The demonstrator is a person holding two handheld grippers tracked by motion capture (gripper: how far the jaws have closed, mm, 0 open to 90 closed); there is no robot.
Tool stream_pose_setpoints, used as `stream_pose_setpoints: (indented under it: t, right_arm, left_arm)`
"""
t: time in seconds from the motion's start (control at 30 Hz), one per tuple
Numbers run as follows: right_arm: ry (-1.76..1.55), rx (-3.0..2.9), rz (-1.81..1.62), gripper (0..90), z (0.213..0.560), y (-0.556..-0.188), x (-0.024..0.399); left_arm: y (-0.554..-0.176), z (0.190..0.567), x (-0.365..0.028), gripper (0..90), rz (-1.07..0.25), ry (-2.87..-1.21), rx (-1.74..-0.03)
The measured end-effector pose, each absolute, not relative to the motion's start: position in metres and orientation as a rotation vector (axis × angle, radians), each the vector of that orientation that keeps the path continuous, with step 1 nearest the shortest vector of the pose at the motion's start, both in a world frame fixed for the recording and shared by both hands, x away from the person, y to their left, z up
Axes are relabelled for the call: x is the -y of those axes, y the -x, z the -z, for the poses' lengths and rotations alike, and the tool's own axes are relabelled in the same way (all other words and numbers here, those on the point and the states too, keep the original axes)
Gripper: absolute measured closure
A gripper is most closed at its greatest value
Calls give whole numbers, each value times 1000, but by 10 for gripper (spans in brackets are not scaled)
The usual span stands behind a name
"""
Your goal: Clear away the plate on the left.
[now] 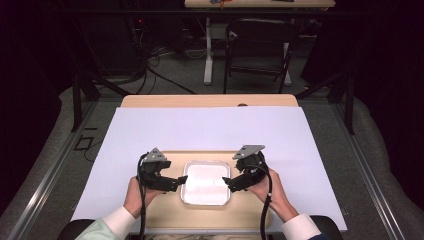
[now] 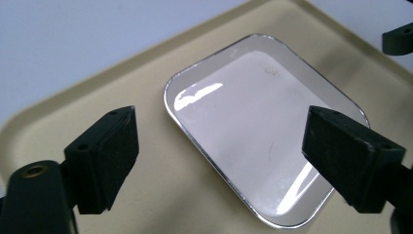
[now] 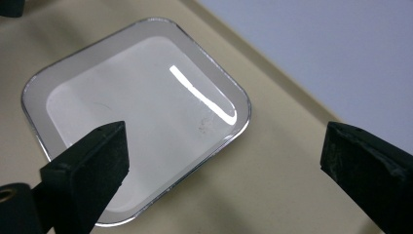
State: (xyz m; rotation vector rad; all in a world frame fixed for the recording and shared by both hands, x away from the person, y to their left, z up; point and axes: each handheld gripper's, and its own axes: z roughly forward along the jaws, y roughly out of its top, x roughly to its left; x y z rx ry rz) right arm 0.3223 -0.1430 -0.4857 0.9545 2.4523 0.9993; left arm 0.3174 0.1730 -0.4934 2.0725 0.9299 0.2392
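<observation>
Left gripper [image 1: 181,179] and right gripper [image 1: 226,181] are hovering wide apart-jawed, empty, flanking the shiny metal tray [image 1: 206,183], which is sitting lower centre on the beige board [image 1: 172,212].

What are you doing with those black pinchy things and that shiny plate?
A person sits at a table holding a grabbing tool in each hand. The left tool and the right tool point at a shiny metal dish from either side. The dish looks empty and rests on a tan tray, which lies on a white sheet. Both tools are open and hold nothing.
</observation>
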Motion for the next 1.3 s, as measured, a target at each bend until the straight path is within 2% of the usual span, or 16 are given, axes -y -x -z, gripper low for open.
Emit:
stream_pose_setpoints:
  t: [0.2, 0.33, 0.6, 0.93, 1.3]
  right_arm:
    - [-919, -2338, -1104, 0, 467, -309, 162]
    - [-897, -2285, -1134, 0, 460, -302, 172]
    - [-889, -2179, -1179, 0, 454, -284, 198]
    - [-968, -2122, -1194, 0, 463, -257, 237]
    - [-1095, -2110, -1127, 0, 473, -247, 254]
  left_arm:
    - [-308, 475, -187, 8, -356, -2014, -886]
    - [-301, 467, -194, 0, -416, -1985, -851]
    - [-290, 468, -216, 0, -416, -1953, -873]
    - [-276, 473, -243, 0, -408, -1915, -918]
    - [-274, 479, -256, 0, -350, -1886, -969]
